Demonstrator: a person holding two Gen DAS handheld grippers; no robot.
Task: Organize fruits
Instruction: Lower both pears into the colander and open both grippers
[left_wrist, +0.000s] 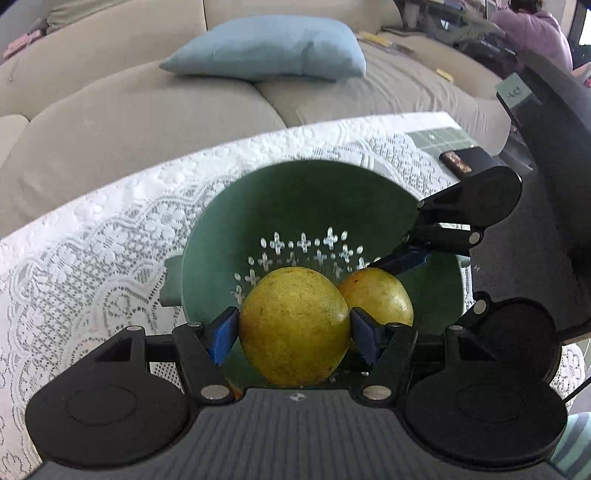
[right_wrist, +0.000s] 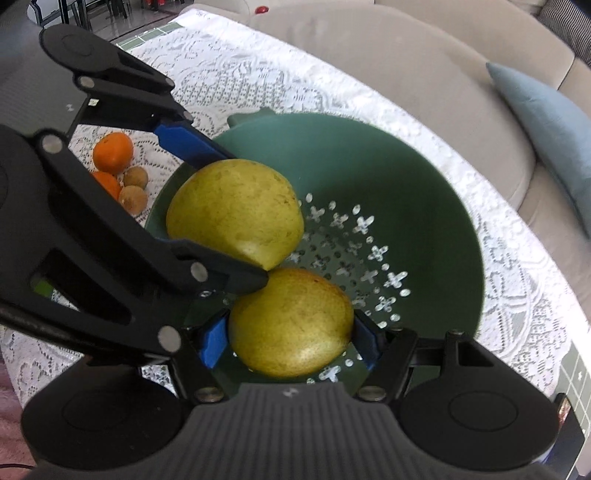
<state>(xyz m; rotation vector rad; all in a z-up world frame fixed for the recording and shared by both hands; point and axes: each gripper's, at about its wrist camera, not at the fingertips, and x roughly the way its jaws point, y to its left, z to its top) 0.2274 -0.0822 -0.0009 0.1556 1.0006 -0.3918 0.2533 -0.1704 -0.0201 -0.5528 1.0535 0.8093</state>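
With two small orange citrus fruits (right_wrist: 112, 153) and two little brown fruits (right_wrist: 133, 197) waiting on the lace-covered bench (right_wrist: 517, 295), bringing both large yellow-green round fruits into the green perforated plastic colander (right_wrist: 424, 177), left hand-held gripper (left_wrist: 293, 326) clamping one (left_wrist: 293, 326), right hand-held gripper (right_wrist: 290, 332) clamping the other (right_wrist: 290, 325).

Location: living room of a private home.

A large beige upholstered sofa (left_wrist: 147, 122) with deep seat cushions runs just beside the desk (right_wrist: 517, 295); a light blue throw pillow (left_wrist: 269, 50) lies on it. The desk is covered by a white lace tablecloth (left_wrist: 92, 258) over a green checked underlayer (left_wrist: 439, 138). A green plastic colander (right_wrist: 424, 192) stands on the cloth, with oranges (right_wrist: 112, 153) and small brown fruits (right_wrist: 133, 199) loose beside it. At the far end, behind the sofa, a person in a lilac top (left_wrist: 532, 33) sits at a cluttered surface. Daylight, domestic furnishings throughout.
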